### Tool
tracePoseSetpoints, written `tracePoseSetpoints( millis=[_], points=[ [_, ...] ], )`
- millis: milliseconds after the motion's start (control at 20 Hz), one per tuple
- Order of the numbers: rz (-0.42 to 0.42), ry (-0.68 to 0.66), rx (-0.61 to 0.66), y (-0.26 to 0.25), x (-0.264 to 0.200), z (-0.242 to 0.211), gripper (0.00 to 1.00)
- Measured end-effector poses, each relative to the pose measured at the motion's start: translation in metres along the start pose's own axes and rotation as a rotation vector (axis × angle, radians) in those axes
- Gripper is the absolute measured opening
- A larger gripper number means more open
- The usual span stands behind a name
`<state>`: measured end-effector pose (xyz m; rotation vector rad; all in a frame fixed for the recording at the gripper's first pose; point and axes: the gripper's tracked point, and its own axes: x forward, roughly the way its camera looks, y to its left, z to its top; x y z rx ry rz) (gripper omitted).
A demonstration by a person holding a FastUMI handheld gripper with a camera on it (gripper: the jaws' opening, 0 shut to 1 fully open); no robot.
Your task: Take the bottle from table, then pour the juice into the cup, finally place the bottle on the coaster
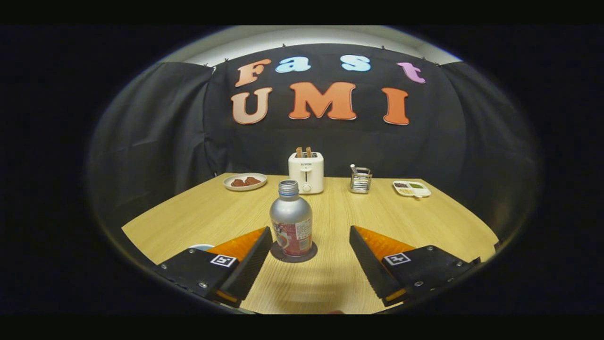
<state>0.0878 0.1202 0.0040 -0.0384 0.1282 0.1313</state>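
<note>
bottle (291,224) upright on coaster (293,255); gripper (310,238) spread wide, contents unclear.

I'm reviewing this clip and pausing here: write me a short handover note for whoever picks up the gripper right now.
Gripper: open, holding nothing; the fingers stand apart on either side of the bottle, not pressing on it.
Bottle: upright, cap on, standing on the dark round coaster on the wooden table, nearer one finger than the other.
Cup: just a pale rim peeks out behind one finger; its contents cannot be judged.
Done: bottle is on the coaster, so the placing looks complete.
Left: probably just backing the gripper away; whether juice was poured can't be confirmed from here.
</note>
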Motion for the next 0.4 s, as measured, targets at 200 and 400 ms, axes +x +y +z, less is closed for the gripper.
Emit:
tracePoseSetpoints(
  millis=[200, 400],
  points=[
    [-0.022, -0.023, -0.014, -0.007, -0.023, 0.005, 0.97],
    [-0.051, -0.031, -0.036, -0.015, -0.033, 0.006, 0.97]
  ],
)
